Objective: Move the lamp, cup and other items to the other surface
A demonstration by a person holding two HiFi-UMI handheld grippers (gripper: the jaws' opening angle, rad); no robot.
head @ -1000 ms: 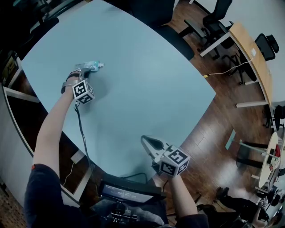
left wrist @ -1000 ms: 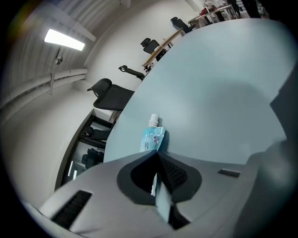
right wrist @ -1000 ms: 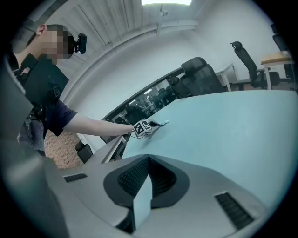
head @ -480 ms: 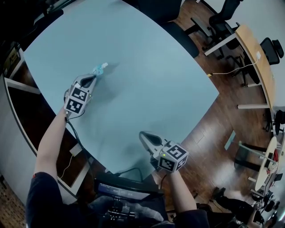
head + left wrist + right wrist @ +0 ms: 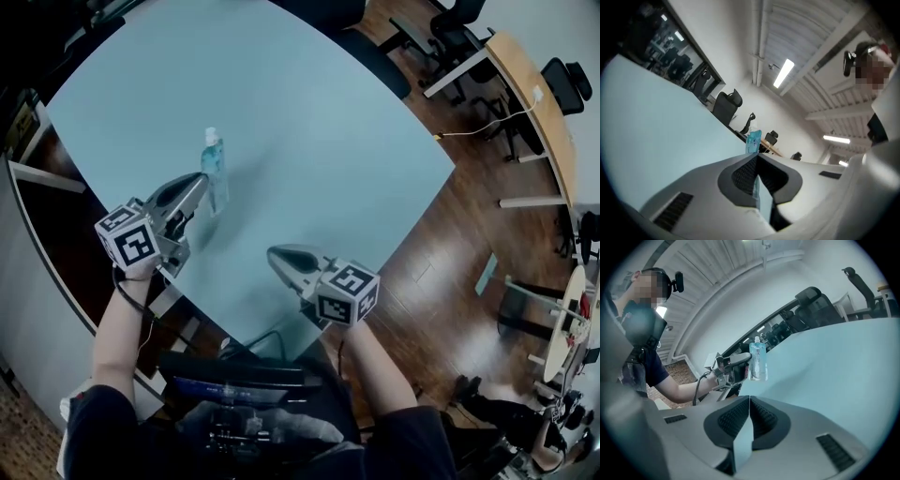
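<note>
Head view is giving us the left gripper [image 5: 200,183] pinching a small blue spouted pouch [image 5: 215,167] by its thin side. The pads are pressing on the flat film, so the soft pack is hanging upright, cap on top, and looking clear of the pale tabletop [image 5: 319,112]. We are reading that as a carry grip: holding it upright and off the surface is sparing it any dragging on the way to the other surface. Our right gripper [image 5: 275,253] is hovering over the tabletop's near edge, jaws pressed together on nothing, probably staying out of the pouch's path.
</note>
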